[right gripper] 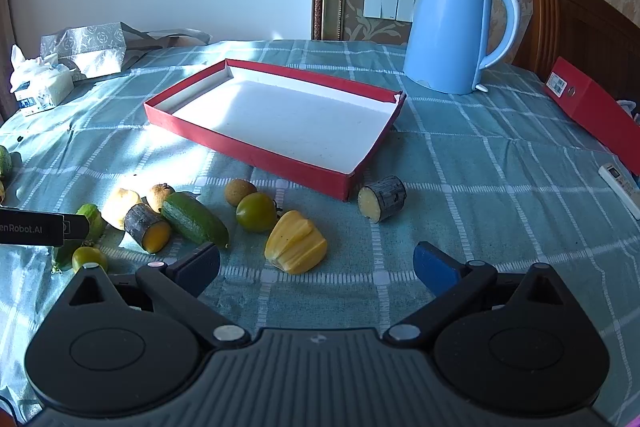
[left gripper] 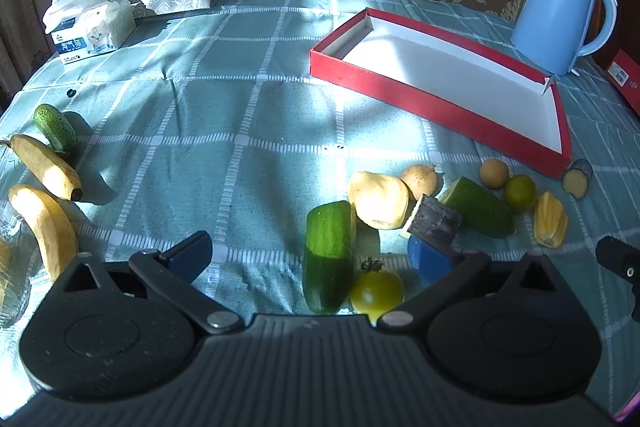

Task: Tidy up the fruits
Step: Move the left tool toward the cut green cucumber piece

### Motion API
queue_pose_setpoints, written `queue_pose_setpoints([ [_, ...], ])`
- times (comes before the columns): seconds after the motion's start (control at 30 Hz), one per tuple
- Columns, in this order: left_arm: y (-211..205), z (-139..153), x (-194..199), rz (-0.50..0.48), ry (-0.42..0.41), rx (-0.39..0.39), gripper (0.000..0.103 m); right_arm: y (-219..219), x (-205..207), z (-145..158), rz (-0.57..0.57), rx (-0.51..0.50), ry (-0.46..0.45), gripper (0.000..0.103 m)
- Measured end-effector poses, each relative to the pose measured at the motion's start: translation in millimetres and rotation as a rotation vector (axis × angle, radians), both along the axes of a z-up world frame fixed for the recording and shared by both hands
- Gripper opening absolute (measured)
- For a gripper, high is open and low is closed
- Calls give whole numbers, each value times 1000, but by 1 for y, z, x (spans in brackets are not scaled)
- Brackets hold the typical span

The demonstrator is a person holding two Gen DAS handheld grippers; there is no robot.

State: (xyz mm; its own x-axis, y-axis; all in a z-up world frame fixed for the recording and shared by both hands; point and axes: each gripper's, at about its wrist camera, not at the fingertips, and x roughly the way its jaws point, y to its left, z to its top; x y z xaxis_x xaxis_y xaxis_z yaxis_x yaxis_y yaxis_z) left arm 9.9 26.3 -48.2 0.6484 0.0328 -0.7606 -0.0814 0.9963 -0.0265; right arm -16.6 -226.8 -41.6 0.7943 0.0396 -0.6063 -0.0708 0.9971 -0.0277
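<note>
1. The left gripper (left gripper: 310, 255) is hanging wide open and holding nothing, low over a cut cucumber (left gripper: 328, 255) and a green tomato (left gripper: 377, 291), probably getting ready to grab one.
2. The right gripper (right gripper: 316, 265) is also gaping open and holding nothing, with the yellow jackfruit piece (right gripper: 295, 247) lying just ahead of it.
3. More fruits are lying loose on the checked tablecloth (right gripper: 460, 187), and two bananas (left gripper: 44, 187) are sitting far off to the left.
4. The red box (right gripper: 256, 151) is sitting farther back with nothing in it, likely waiting for the fruits.
5. A blue kettle (right gripper: 452, 31) is standing behind the box.
</note>
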Motion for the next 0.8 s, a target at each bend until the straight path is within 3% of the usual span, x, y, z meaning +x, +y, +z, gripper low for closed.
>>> queue_pose_setpoints([
  [0.7, -1, -4, 2, -10, 13, 10, 103, -1, 1, -5, -5, 19, 18, 103],
  [0.8, 0, -5, 2, -1, 12, 20, 97, -1, 1, -5, -2, 26, 21, 103],
])
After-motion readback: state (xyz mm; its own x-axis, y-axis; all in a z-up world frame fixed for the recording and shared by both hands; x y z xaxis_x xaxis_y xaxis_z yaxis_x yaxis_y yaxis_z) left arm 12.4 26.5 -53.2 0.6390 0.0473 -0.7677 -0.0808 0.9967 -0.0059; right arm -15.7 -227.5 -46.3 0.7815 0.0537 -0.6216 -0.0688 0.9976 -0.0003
